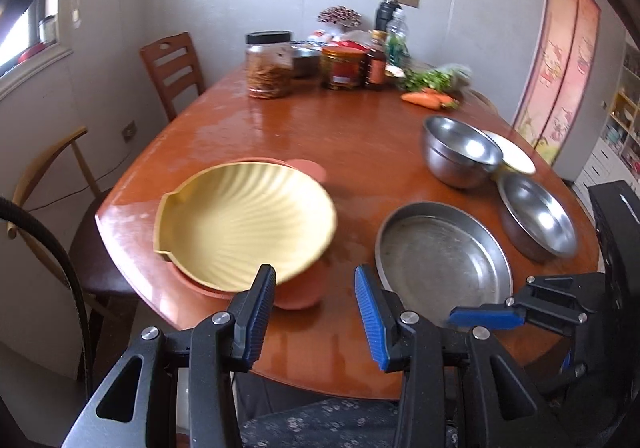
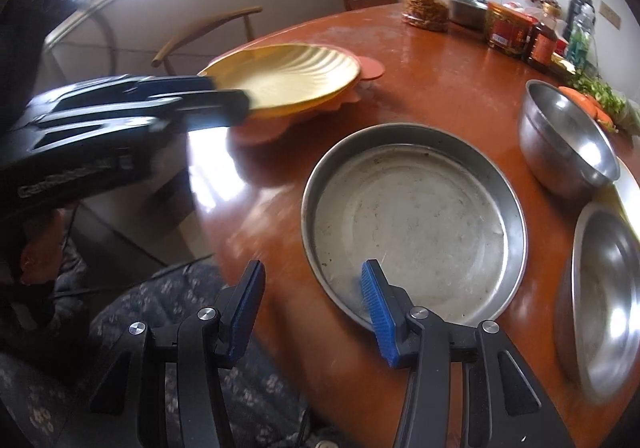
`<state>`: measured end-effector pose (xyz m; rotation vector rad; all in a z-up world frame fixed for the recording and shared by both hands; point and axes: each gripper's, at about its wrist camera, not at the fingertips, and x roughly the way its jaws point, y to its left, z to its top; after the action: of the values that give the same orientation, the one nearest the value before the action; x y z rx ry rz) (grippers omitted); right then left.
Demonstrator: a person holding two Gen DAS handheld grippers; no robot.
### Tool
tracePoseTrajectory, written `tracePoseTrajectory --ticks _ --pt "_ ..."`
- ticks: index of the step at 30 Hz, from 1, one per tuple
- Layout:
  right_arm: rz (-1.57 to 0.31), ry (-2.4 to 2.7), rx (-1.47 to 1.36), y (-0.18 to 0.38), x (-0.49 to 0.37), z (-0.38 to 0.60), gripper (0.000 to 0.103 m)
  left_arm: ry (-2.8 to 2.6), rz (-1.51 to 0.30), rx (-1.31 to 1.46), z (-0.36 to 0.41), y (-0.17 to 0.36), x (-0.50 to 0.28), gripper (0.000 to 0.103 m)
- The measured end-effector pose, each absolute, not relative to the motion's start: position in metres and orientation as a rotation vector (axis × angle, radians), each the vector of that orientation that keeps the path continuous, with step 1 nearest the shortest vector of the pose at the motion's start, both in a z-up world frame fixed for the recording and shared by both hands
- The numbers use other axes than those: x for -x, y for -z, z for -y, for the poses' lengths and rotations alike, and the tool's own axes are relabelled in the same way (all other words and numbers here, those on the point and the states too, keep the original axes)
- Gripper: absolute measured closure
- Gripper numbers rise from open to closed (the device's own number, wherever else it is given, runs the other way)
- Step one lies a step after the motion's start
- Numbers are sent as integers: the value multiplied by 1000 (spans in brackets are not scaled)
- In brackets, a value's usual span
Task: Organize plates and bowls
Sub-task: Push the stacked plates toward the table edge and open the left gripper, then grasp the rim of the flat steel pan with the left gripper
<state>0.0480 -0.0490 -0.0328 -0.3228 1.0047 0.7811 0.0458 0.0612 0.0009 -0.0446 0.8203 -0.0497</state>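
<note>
Yellow plate is sitting just ahead-left of the wide-open left gripper; the right gripper, also wide, is hovering at the pan at lower centre.

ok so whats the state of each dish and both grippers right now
yellow plate: empty, resting on the orange plate
orange plate: under the yellow plate
flat metal pan: empty, upright
deep steel bowl: empty, upright
shallow steel bowl: empty, upright
left gripper: open, at the yellow plate's near rim
right gripper: open, holding nothing
</note>
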Motion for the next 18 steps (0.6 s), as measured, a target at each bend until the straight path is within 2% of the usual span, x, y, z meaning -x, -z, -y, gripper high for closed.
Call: tracePoseTrajectory --ticks 4,9,11,18 --pt "-982 -777 331 31 -34 57 51 91 -854 21 -39 8 -49 62" --pt "-869 -686 301 11 -19 88 50 91 -879 8 -26 16 -53 62" --pt "-855 -639 254 7 -20 102 47 92 -881 7 -24 18 -54 62" --pt "-908 -522 72 16 -41 138 45 87 -899 10 -22 23 -56 62"
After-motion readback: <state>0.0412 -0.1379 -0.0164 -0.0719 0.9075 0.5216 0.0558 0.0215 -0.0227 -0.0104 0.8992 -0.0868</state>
